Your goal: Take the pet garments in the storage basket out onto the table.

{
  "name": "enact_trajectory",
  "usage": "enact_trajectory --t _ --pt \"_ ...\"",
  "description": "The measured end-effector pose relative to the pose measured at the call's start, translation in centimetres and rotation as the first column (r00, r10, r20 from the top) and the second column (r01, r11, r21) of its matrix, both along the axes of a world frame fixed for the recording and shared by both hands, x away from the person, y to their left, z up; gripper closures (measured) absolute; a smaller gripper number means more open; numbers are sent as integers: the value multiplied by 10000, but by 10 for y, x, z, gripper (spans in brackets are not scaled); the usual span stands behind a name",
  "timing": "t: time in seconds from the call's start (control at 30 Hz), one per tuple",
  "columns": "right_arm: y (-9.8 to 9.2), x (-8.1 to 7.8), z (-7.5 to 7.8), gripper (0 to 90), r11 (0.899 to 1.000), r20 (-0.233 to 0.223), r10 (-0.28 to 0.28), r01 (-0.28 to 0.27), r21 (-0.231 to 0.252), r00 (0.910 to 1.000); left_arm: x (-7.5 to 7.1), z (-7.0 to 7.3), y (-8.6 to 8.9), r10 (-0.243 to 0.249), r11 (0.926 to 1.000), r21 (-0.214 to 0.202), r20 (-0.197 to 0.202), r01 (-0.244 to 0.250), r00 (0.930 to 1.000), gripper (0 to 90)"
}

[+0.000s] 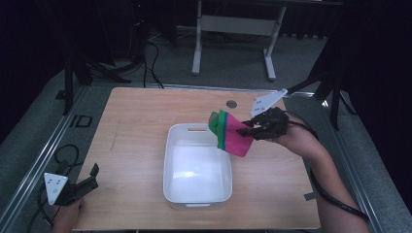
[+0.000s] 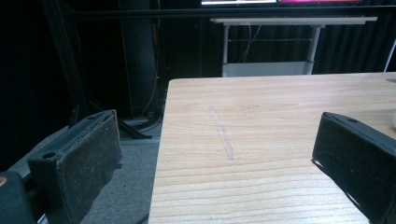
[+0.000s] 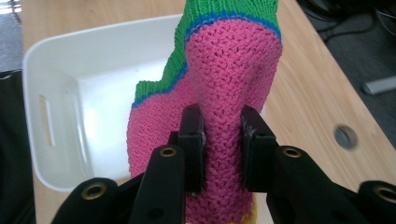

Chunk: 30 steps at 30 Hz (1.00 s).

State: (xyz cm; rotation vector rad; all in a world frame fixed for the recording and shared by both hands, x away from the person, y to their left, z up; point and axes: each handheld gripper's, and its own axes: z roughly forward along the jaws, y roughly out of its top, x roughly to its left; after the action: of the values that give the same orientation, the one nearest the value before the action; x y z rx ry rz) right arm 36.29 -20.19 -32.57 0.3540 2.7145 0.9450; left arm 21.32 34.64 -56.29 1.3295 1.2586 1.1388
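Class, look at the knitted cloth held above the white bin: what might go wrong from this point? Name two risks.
1. The right gripper pinches only a narrow fold of the pink knitted cloth, so it might slip free.
2. The cloth hangs over the far right rim of the white bin, so if let go it may drape over the edge or land on the table.

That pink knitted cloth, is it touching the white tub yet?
Cannot tell. In the high view the cloth, pinched in the right tool, overlaps the white tub's far right rim, but neither contact nor a gap shows plainly.
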Motion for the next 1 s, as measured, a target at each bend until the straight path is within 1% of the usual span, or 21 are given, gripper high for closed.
enact_trajectory --t 0.07,0.13,0.17,0.2,0.23,0.27,0.37,0.43,0.47,0.5,0.53,0.57,0.6,0.7,0.73,0.77,0.83,0.9,0.93,0.97,1.0 --pt "-12 0 -1 738 9997 15 -255 255 28 9997 0 0 0 4 10000 7 12 -4 10000 18" --pt "-30 1 -6 737 9975 -13 -711 711 20 9975 0 0 0 5 10000 24 -1 -5 10000 18" --pt "-30 1 -6 737 9975 -13 -711 711 20 9975 0 0 0 6 10000 28 0 -6 10000 18" --pt "-35 1 -8 737 9966 -59 -824 824 8 9966 0 0 0 13 10000 38 0 -13 10000 18" --pt "-45 0 -12 737 9941 58 -1076 1076 -98 9942 0 0 0 7 10000 47 -14 -7 10000 18" --pt "-45 0 -12 737 9941 58 -1076 1076 -98 9942 0 0 0 14 10000 46 -8 -14 10000 18" --pt "-63 -3 -22 736 9887 125 -1501 1501 9 9886 0 0 -1 47 10000 68 -33 -46 10000 18" --pt "-67 -3 -24 736 9867 70 -1623 1623 101 9867 0 0 -1 60 10000 78 -23 -59 10000 18" --pt "-73 -4 -32 736 9840 23 -1766 1765 234 9843 0 0 -1 65 9999 77 -13 -65 10000 18" --pt "-73 -4 -32 736 9840 23 -1766 1765 234 9843 0 0 -1 71 9999 80 -13 -71 10000 18" --pt "-75 -4 -36 736 9834 43 -1799 1797 237 9837 0 0 -1 72 9999 79 -14 -72 10000 18" --pt "-76 -5 -45 735 9821 -102 -1856 1858 298 9826 0 0 -1 68 9999 81 -11 -68 10000 18" --pt "-76 -5 -45 735 9821 -102 -1856 1858 298 9826 0 0 -1 75 9999 81 -26 -75 10000 18" --pt "-76 -5 -61 734 9807 -336 -1927 1936 271 9807 0 0 -1 68 9999 75 -22 -68 10000 18" --pt "-76 -4 -72 734 9790 -515 -2000 2016 293 9784 0 0 -1 60 10000 72 -18 -60 10000 18" --pt "-76 -4 -72 734 9790 -515 -2000 2016 293 9784 0 0 -1 52 10000 67 -3 -52 10000 18" --pt "-75 -3 -83 734 9779 -748 -2022 2055 395 9765 0 0 -1 53 10000 55 -18 -53 10000 18" --pt "-74 -3 -95 734 9762 -825 -2117 2148 306 9738 0 0 -1 54 10000 62 -13 -54 10000 18" --pt "-73 -2 -106 734 9748 -978 -2173 2211 300 9712 0 0 -1 45 10000 68 -17 -45 10000 18" --pt "-73 -2 -106 734 9748 -978 -2173 2211 300 9712 0 0 -1 42 10000 67 -4 -42 10000 18" --pt "-73 -1 -112 734 9740 -1050 -2211 2250 269 9696 0 0 -1 45 10000 67 1 -45 10000 18"
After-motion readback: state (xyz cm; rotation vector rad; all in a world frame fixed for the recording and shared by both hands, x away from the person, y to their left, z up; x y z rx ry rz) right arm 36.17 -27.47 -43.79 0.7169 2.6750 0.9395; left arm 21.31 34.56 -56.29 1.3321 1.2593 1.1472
